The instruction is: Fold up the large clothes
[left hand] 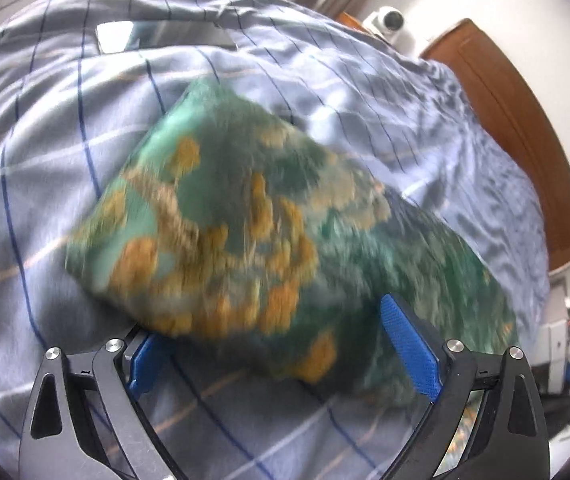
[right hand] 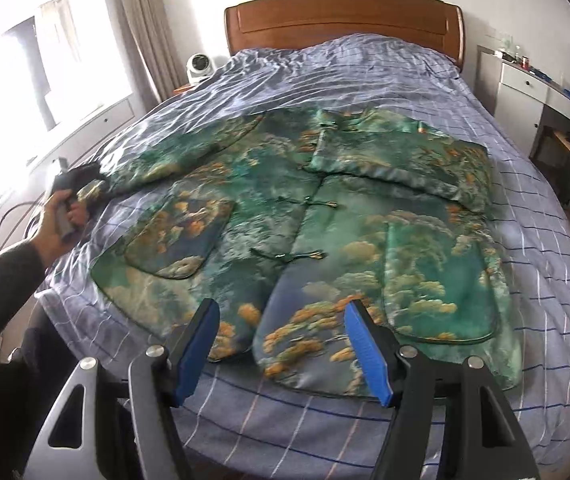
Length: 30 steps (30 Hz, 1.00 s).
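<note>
Lying spread on the bed (right hand: pixel 545 264), front side up, the green patterned jacket (right hand: pixel 285 216) is the landmark. Motion blur smears the jacket's near hem in the right wrist view and most of its sleeve (left hand: pixel 245 232) in the left wrist view, so the weave and the frog closures are hard to read. Its fabric looks glossy, printed with orange and pale cloud shapes; the far sleeve is folded across its chest. The bed's cover is wrinkled blue-grey cloth with thin dark lines. Just short of the jacket's near hem hangs the right hand-held gripper (right hand: pixel 281 344), blue pads apart, touching nothing. At the jacket's outstretched sleeve is the left hand-held gripper (left hand: pixel 281 340), pads wide apart either side of the cuff, which hides part of one pad; contact cannot be told.
</note>
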Motion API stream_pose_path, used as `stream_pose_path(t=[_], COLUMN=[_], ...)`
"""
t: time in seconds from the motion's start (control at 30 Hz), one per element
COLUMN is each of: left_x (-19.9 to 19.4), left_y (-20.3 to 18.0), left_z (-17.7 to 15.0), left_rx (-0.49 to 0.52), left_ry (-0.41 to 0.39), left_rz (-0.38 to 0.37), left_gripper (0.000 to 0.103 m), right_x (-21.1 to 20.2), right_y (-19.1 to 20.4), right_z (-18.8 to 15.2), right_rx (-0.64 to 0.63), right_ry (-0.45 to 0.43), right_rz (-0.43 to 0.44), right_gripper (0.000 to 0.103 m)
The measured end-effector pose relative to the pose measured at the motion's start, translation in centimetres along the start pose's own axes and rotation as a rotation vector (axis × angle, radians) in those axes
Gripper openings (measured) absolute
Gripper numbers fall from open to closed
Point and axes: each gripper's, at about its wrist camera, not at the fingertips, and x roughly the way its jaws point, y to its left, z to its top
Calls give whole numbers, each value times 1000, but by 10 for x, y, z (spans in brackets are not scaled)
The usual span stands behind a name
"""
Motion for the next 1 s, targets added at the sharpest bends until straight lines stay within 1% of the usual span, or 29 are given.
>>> stream_pose_path(t=[0.03,0.07,0.1,0.13,0.17,0.2,0.27,0.37,0.47,0.57,0.6,0.67,0.73,0.8,0.87,0.93,1.0], left_x=[0,0,1,0,0,-2,-11,-37,-72,-109,-122,-137,-148,-150,-146,-137,-123], left_y=[-1,-3,-5,-7,-9,-14,-25,-62,-109,-165,-189,-218,-250,-275,-292,-308,-319], left_z=[2,4,6,8,9,10,10,3,-12,-41,-57,-82,-119,-159,-189,-223,-254], left_rx=[1,5,15,30,44,67,127,295,480,684,772,890,1031,1159,1243,1318,1377], left_ry=[-20,-35,-45,-48,-48,-46,-73,-171,-289,-395,-432,-474,-516,-538,-535,-507,-459], left_rz=[23,39,55,64,63,56,84,152,176,139,115,86,50,12,-15,-42,-57], left_gripper=[86,71,62,40,25,21,14,12,12,12,12,12,12,11,11,10,10], right_x=[0,0,0,0,1,1,0,-1,-3,-4,-4,-6,-9,-13,-17,-21,-26], right_y=[2,2,2,2,1,1,-2,-9,-15,-23,-26,-31,-36,-41,-48,-55,-62], right_z=[-1,-2,-2,-3,-4,-4,-6,-9,-11,-12,-13,-13,-14,-15,-17,-19,-21], right_rx=[2,7,11,16,23,27,42,67,88,119,129,145,160,172,188,203,217], right_ry=[2,3,5,7,9,9,10,5,-6,-14,-17,-25,-35,-43,-52,-57,-59], right_rz=[6,9,11,13,13,13,15,16,17,20,21,19,12,2,-9,-22,-39], right_gripper=[67,67,67,67,67,67,67,67,67,67,67,67,67,67,67,67,67])
